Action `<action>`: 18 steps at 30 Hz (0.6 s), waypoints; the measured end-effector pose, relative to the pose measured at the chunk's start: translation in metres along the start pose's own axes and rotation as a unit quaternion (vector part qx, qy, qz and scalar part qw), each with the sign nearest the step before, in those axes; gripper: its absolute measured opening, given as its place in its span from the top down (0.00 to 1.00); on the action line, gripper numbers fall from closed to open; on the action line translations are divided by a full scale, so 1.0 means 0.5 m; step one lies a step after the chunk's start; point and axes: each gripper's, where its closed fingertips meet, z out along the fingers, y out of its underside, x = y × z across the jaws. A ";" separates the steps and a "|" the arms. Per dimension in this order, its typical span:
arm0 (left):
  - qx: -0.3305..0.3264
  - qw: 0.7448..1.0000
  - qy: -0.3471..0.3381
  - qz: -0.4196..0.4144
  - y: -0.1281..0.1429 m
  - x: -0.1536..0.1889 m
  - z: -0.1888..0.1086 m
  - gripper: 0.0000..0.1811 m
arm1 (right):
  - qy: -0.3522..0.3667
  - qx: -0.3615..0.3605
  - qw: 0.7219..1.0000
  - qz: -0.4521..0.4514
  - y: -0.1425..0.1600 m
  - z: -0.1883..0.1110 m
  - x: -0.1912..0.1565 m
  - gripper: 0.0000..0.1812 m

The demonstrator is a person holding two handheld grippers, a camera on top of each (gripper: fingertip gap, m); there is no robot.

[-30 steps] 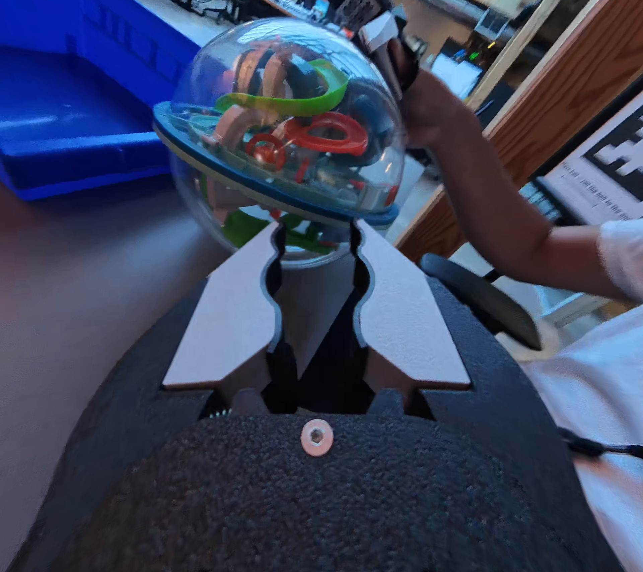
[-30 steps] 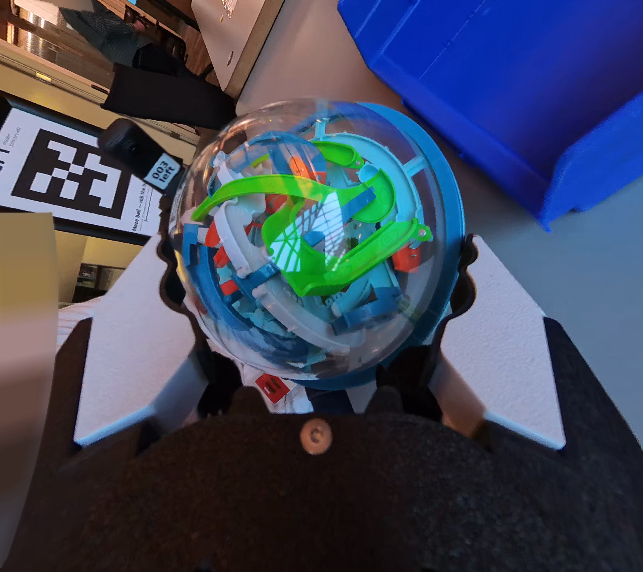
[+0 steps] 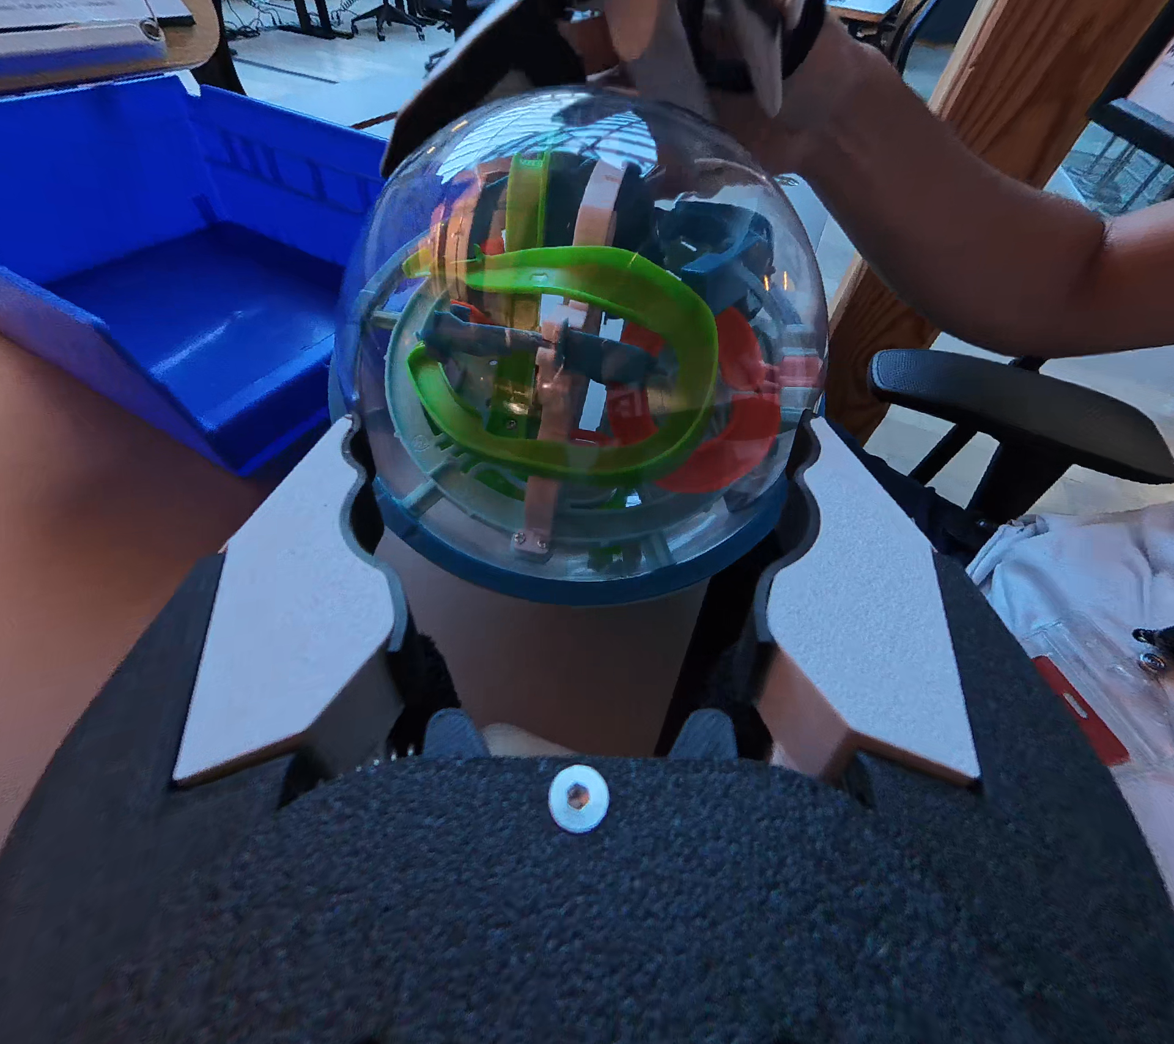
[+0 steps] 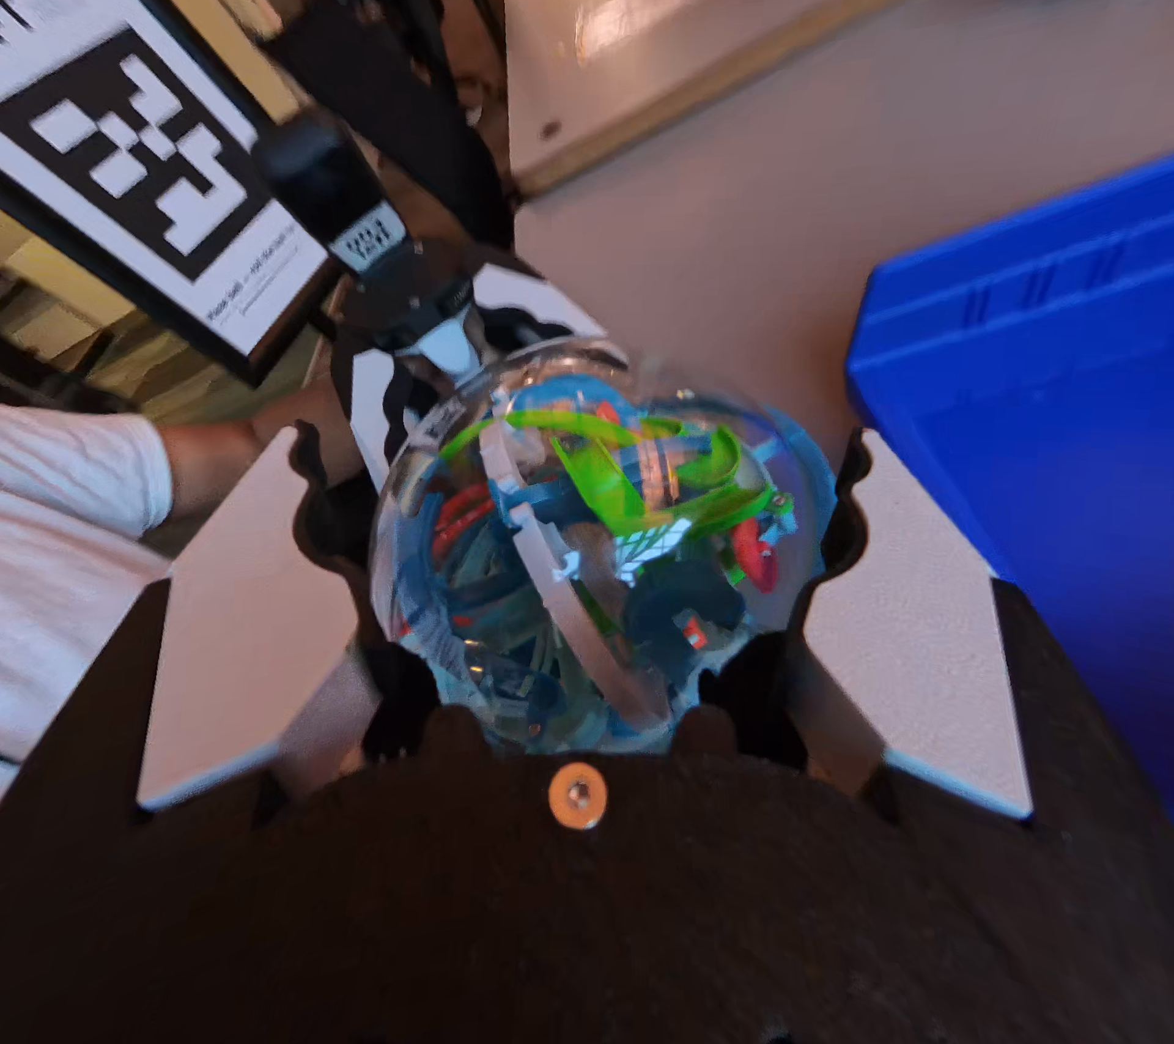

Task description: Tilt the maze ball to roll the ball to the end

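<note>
- Two grippers bear on one maze ball (image 3: pixel 581 352); in both wrist views I see it raised off the table (image 3: pixel 95 505).
- My left gripper (image 3: pixel 579 480) has its jaws spread wide, one white finger (image 3: pixel 292 600) on each side of the sphere's lower part at the blue band (image 3: pixel 572 584). The finger notches sit against the shell, so I read this as a clamp on the ball.
- My right gripper (image 4: pixel 575 530) likewise has its jaws wide apart and closed onto the sphere, which sits deep between them, close to the gripper body. The right wrist view is blurred; contact at the tips looks firm, but I cannot confirm it on both sides.
- In the left wrist view the right gripper reaches the sphere from above and behind, with a forearm (image 3: pixel 953 225) leading off to the right.
- In the right wrist view the left gripper shows beyond the ball, against its far side.
- Green (image 3: pixel 635 276), red and blue tracks fill the clear shell. I cannot locate the small ball inside.
- A blue bin (image 3: pixel 178 302) stands near the table's far edge, apart from the ball.
</note>
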 end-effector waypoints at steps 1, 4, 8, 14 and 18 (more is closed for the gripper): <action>0.003 1.000 -0.002 -0.004 0.000 0.000 0.000 0.30 | 0.015 0.037 0.999 -0.023 -0.014 -0.019 0.000 0.16; 0.010 1.000 -0.004 -0.006 0.001 0.000 -0.001 0.30 | 0.066 0.118 0.987 -0.087 0.006 -0.090 -0.002 0.20; 0.010 1.000 -0.002 -0.002 0.011 0.010 0.004 0.30 | 0.098 0.158 0.972 -0.145 0.115 -0.114 -0.015 0.19; -0.011 1.000 0.002 0.004 0.047 0.033 0.039 0.30 | 0.134 0.116 0.975 -0.136 0.203 -0.063 -0.009 0.15; -0.009 1.000 -0.002 -0.002 0.050 0.036 0.054 0.29 | 0.151 0.114 0.971 -0.149 0.200 -0.069 -0.007 0.15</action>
